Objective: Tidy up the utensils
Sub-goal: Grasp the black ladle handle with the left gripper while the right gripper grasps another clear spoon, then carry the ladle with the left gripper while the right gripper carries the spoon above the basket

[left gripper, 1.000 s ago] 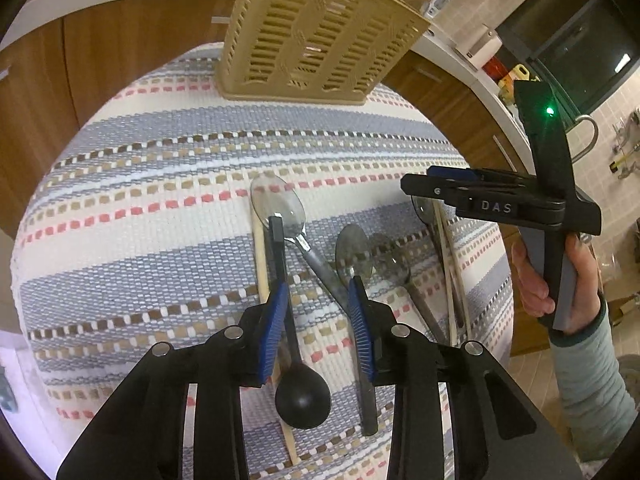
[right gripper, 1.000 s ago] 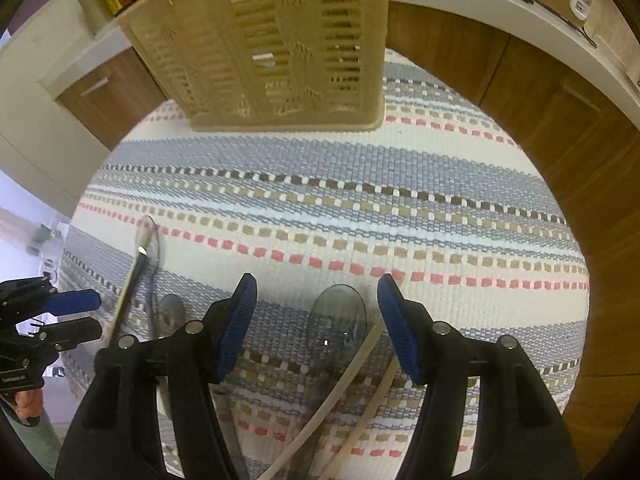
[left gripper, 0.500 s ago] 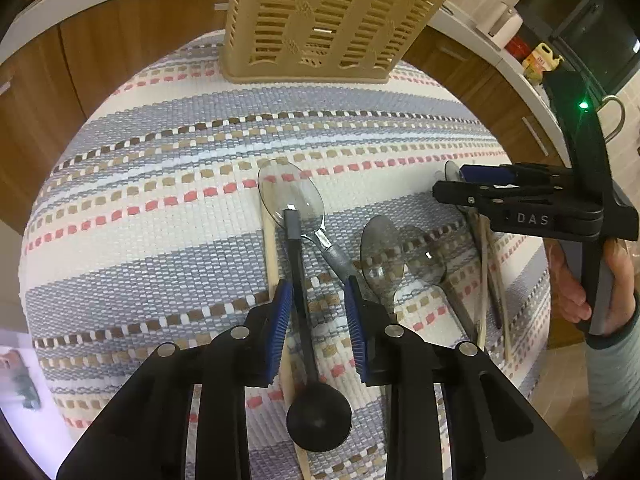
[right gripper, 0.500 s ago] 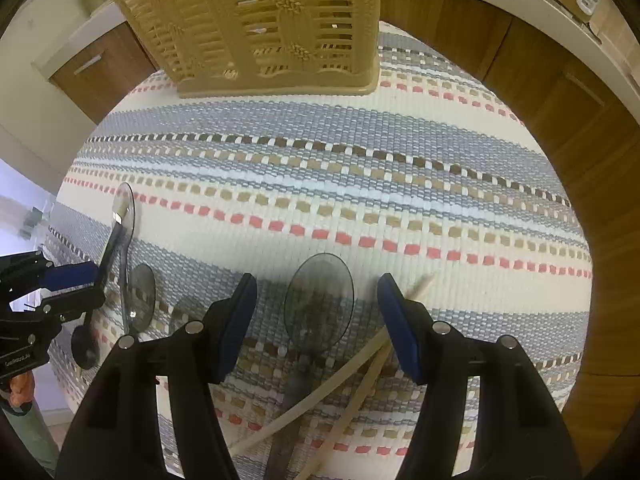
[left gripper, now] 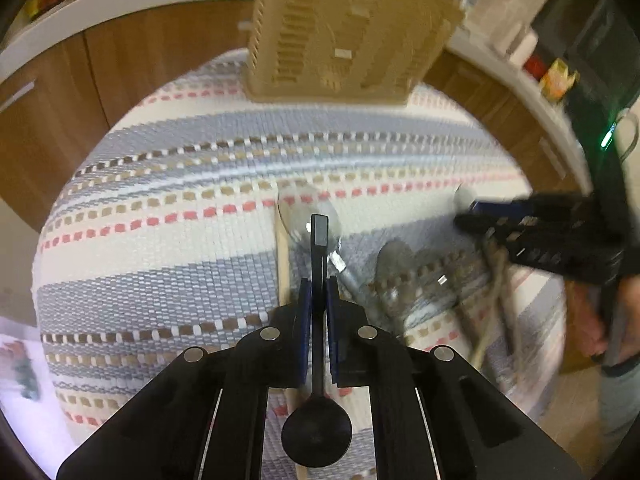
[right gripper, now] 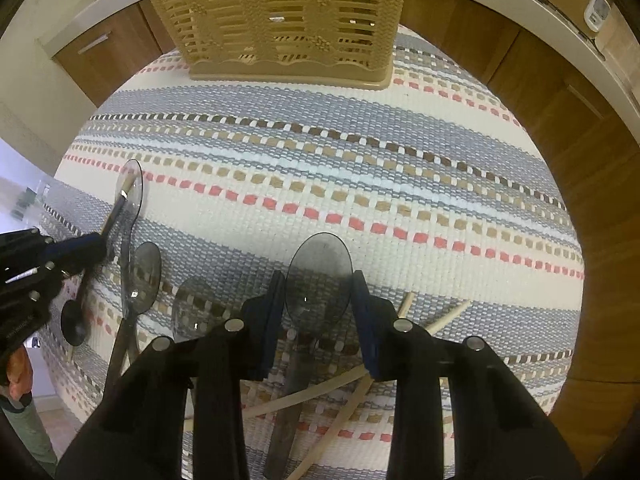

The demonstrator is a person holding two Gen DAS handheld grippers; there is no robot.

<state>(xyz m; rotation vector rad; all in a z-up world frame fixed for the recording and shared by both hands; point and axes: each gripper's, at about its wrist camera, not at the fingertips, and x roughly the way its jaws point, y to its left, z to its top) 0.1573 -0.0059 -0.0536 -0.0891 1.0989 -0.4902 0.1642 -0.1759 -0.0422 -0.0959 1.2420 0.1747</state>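
Note:
My left gripper (left gripper: 318, 300) is shut on the thin handle of a black spoon (left gripper: 316, 434), whose round bowl lies near the camera. The handle's far end rests over a clear spoon (left gripper: 308, 212). In the right wrist view my right gripper (right gripper: 319, 300) points steeply down, jaws closing, with the pads (right gripper: 276, 304) meeting both edges of a grey translucent spoon's bowl (right gripper: 320, 272). Its handle runs back under the gripper. A tan slotted utensil basket (right gripper: 288, 20) stands at the far side of the striped cloth (right gripper: 360, 168).
Two more clear spoons (right gripper: 144, 276) (right gripper: 192, 308) lie between the grippers. Wooden chopsticks (right gripper: 436, 322) cross under the right gripper, and another stick (left gripper: 282, 264) lies beside the black spoon. Wooden cabinets and a white counter ring the round table. A hand (left gripper: 600, 320) holds the right gripper.
The left jaws have closed fully onto the black spoon's handle. The right jaws have narrowed from wide apart to the edges of the grey spoon's bowl. Both views have tipped slightly.

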